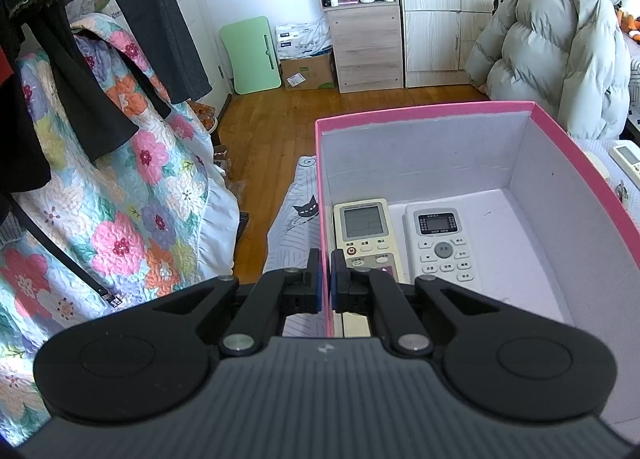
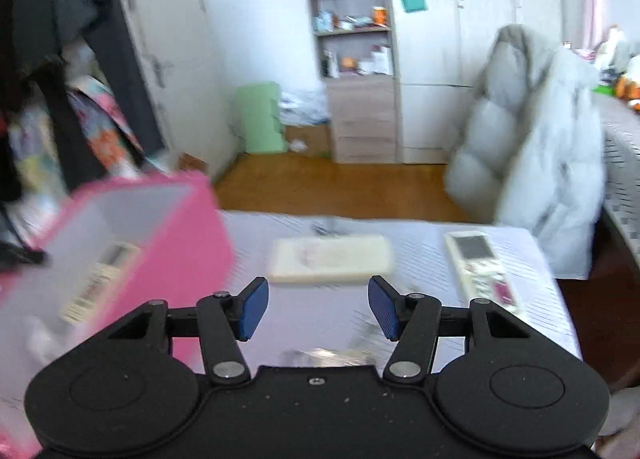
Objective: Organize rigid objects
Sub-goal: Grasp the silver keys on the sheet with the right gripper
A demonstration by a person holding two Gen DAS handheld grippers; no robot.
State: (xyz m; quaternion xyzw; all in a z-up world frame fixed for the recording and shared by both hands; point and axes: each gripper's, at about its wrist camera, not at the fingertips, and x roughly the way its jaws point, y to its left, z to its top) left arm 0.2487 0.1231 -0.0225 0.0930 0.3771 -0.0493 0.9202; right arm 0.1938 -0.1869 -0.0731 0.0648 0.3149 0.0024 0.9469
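A floral quilt [image 1: 132, 187] is hanging at the left, with dark clothes [image 1: 80, 59] draping over it. A green board [image 1: 250, 55] is leaning against the white wall, beside a cardboard carton [image 1: 308, 73] sitting on the wooden floor [image 1: 280, 123]. A wooden shelf unit [image 1: 360, 11] is holding bottles and jars next to a pale wardrobe [image 1: 460, 11]. A grey puffer jacket [image 1: 560, 51] is slumping at the right. A patterned cloth [image 2: 440, 331] is covering the tabletop.
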